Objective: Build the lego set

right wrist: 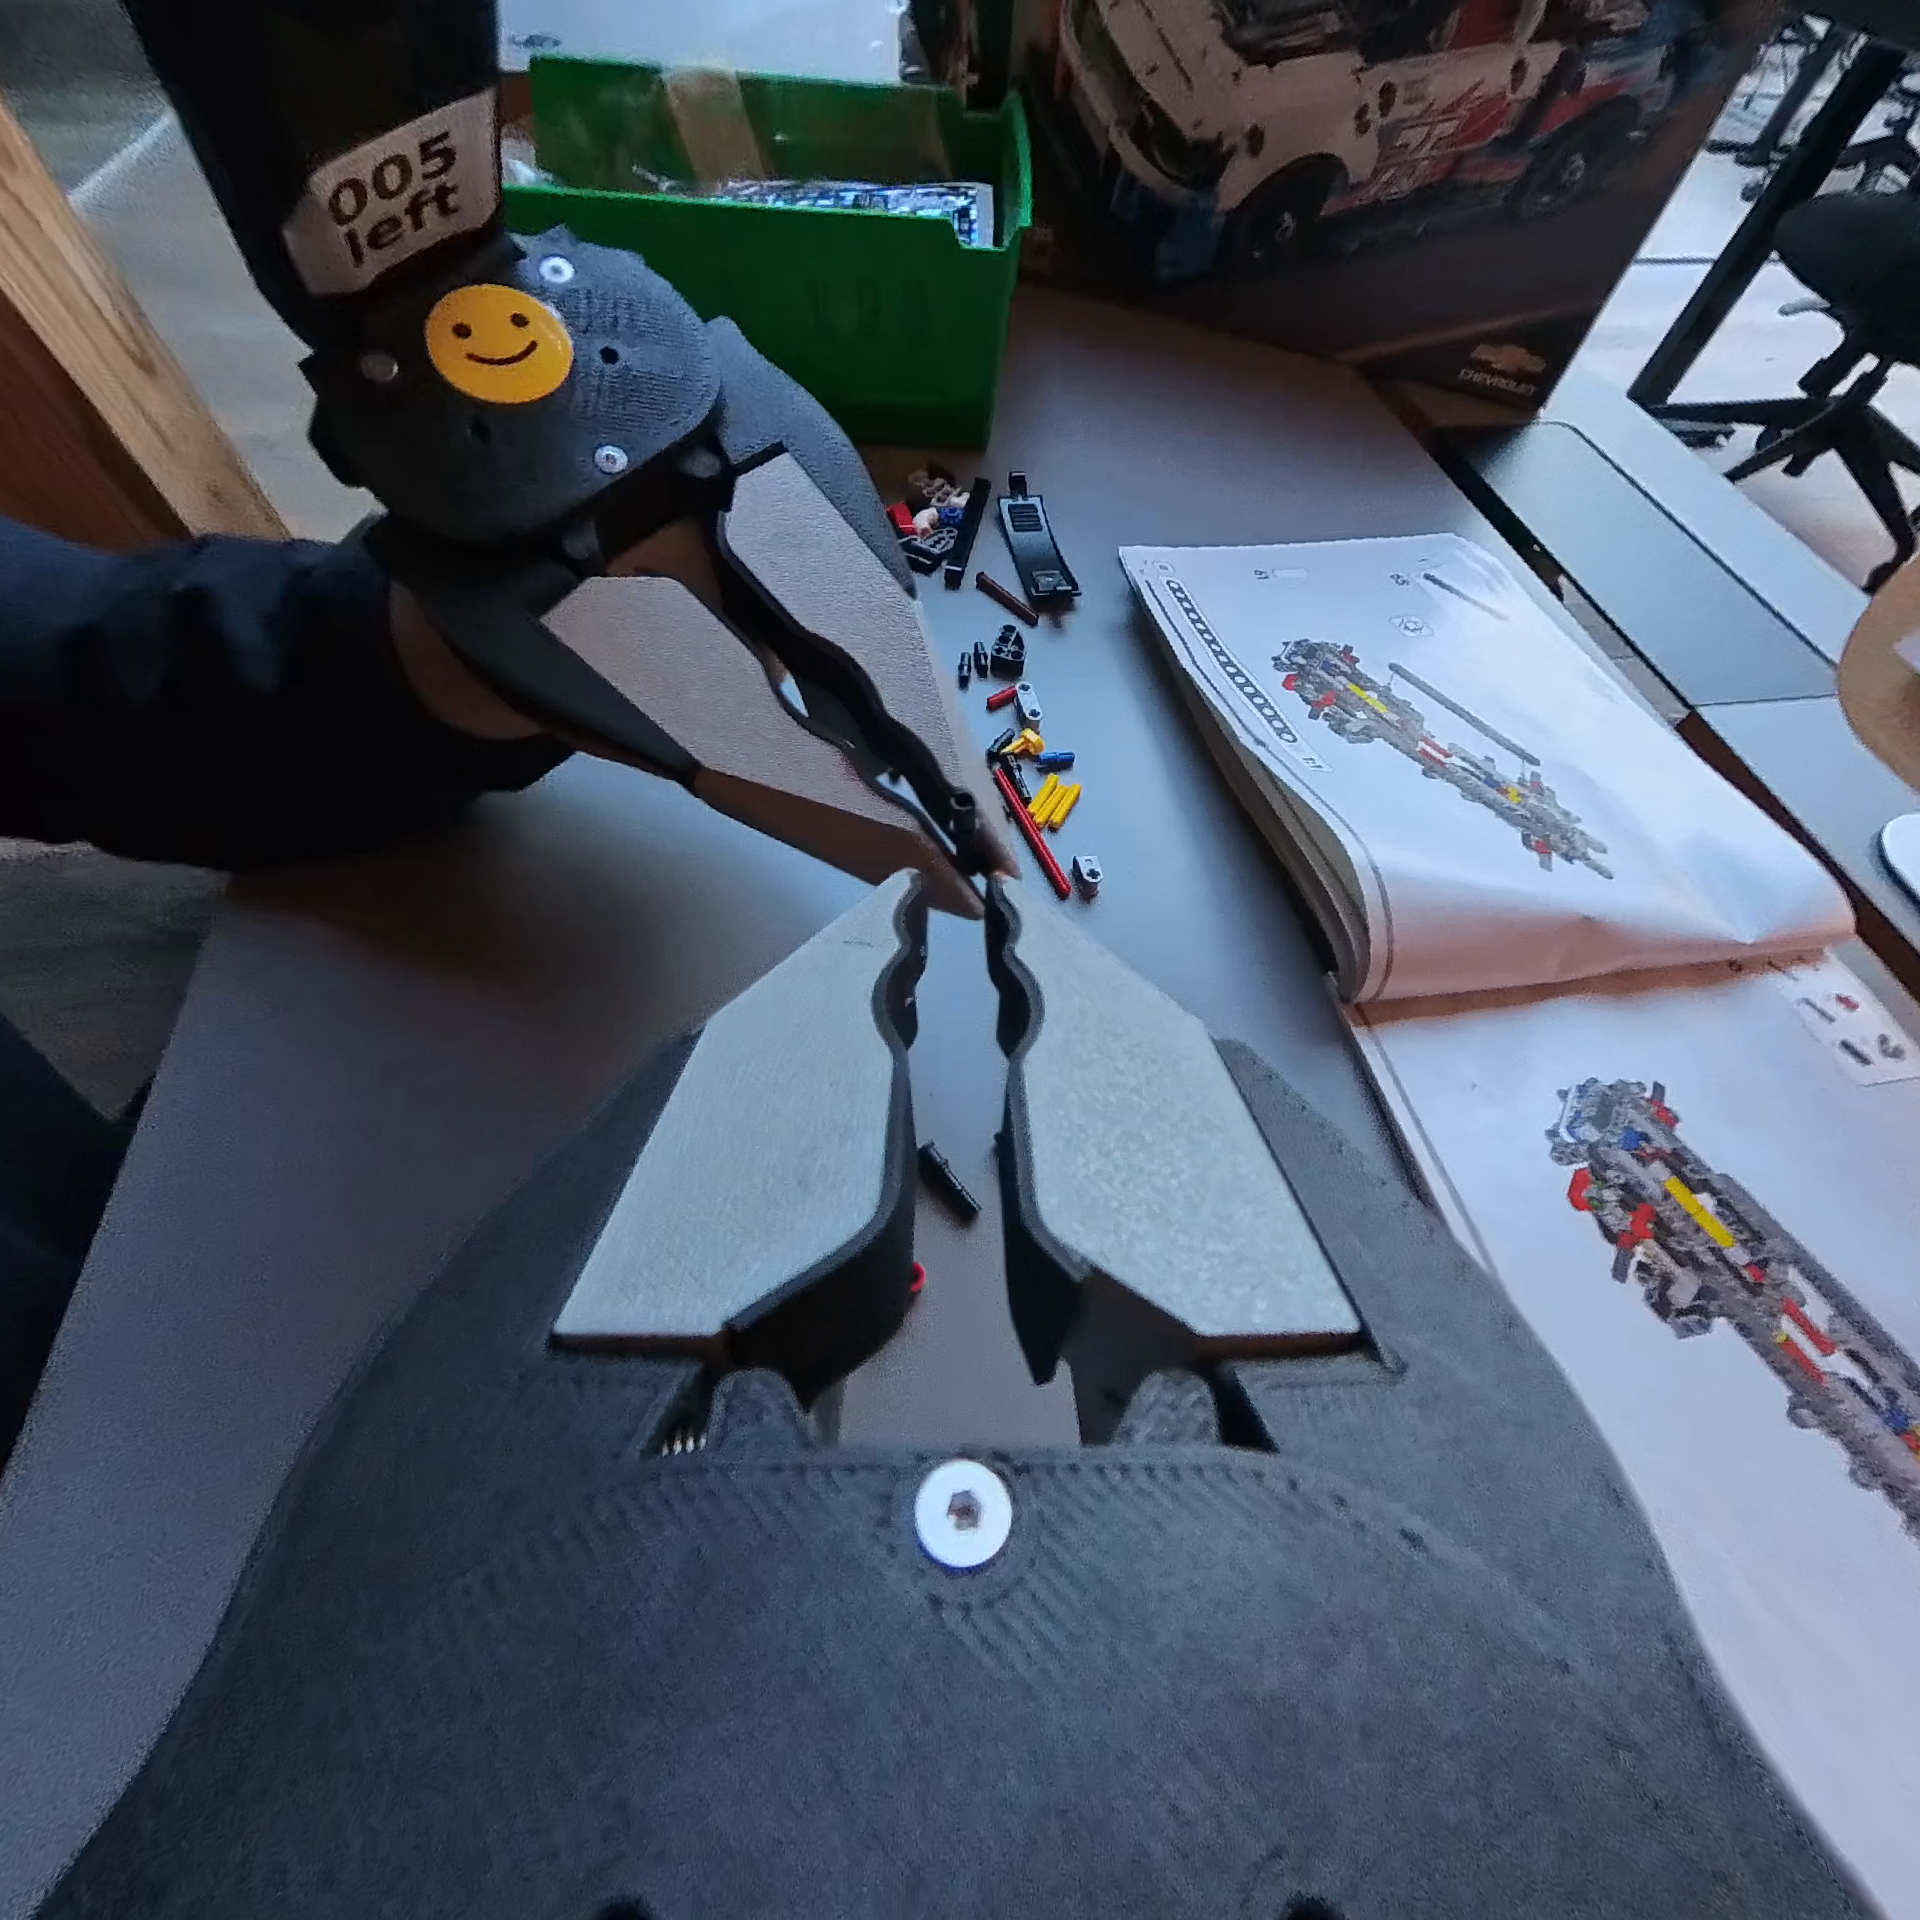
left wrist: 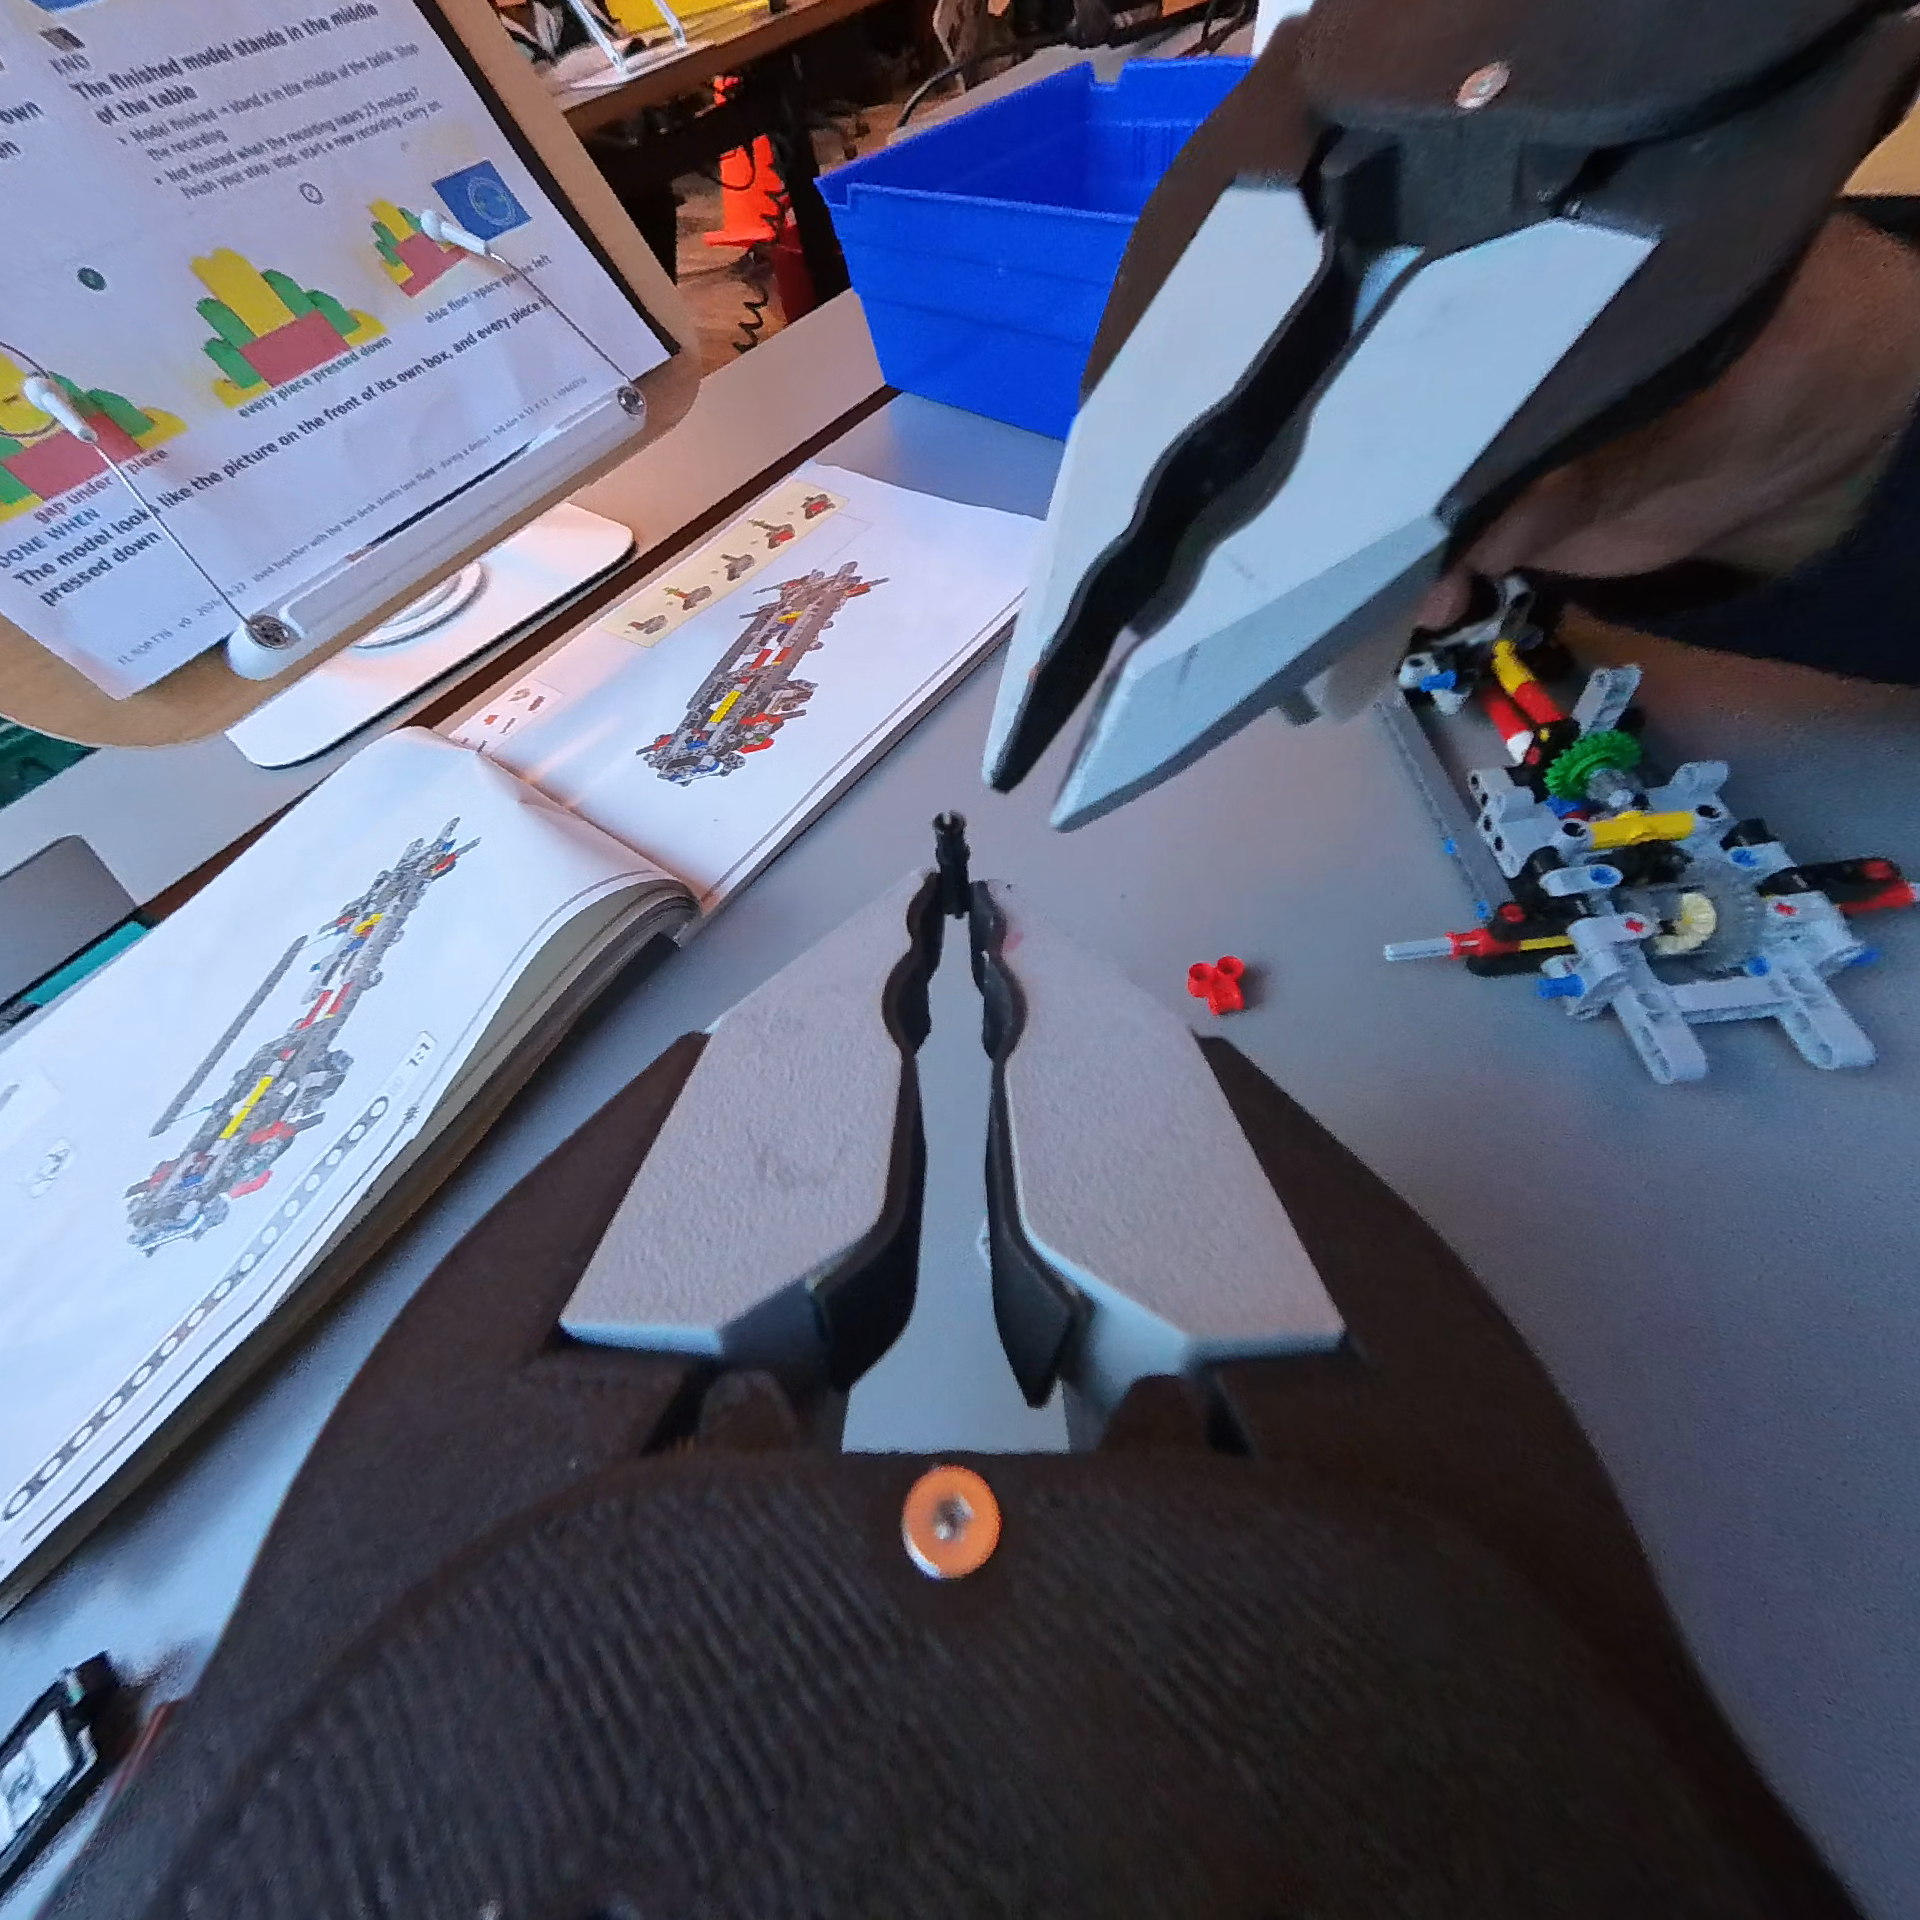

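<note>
Black pin (left wrist: 948, 857), small, light, stiff and likely slippery, stands pinched by its lower half between the left gripper's (left wrist: 951, 902) fingertips above the grey table (left wrist: 1299, 1299), the right gripper (right wrist: 951, 896) hanging slightly spread beside it.

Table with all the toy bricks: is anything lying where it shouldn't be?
Two bits sit alone. A small red piece lies on the grey table, apart from the half-built model. A small black peg lies by itself, away from the row of loose parts. The left gripper pinches another black peg. Nothing looks broken.
</note>
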`<state>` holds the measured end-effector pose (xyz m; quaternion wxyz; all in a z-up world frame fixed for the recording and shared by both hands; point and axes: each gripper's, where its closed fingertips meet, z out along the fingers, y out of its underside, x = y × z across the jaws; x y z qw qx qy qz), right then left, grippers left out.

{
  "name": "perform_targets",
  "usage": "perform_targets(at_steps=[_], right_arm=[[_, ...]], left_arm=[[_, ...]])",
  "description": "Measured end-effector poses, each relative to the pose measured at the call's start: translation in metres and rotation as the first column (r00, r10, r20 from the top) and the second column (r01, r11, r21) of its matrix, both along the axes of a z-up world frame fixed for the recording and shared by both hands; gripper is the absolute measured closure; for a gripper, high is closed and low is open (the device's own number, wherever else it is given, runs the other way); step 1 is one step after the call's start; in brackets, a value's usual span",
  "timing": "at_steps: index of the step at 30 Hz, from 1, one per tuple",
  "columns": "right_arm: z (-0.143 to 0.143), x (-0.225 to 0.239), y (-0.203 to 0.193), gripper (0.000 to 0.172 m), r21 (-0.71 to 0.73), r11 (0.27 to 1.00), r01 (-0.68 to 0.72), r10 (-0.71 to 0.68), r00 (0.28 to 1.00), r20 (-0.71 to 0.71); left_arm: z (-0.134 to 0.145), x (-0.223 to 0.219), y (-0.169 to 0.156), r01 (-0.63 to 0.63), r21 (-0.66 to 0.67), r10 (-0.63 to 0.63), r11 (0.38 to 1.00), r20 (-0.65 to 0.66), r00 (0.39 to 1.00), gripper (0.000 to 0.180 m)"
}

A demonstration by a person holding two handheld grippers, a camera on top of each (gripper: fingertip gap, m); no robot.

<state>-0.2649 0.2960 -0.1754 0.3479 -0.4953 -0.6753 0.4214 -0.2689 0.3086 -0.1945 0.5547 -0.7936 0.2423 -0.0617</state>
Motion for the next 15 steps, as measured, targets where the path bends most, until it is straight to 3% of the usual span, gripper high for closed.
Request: perform_targets(at_steps=[10, 11, 15], right_arm=[[-0.005, -0.010, -0.002, 0.161, 0.067, 0.998, -0.019, 0.016, 0.999, 0.041], [-0.008, -0.010, -0.003, 0.171, 0.060, 0.998, -0.028, 0.024, 0.998, 0.056], [-0.005, -0.011, 0.002, 0.171, -0.042, 0.999, -0.017, 0.019, 0.999, 0.046]], left_arm=[[-0.011, 0.008, -0.001, 0.012, 0.006, -0.011, 1.000, -0.158, 0.987, 0.178], [-0.012, 0.006, 0.000, 0.002, 0.000, -0.002, 1.000, -0.165, 0.986, 0.178], [-0.007, 0.003, -0.001, -0.001, 0.010, 0.002, 1.000, -0.119, 0.993, 0.178]])
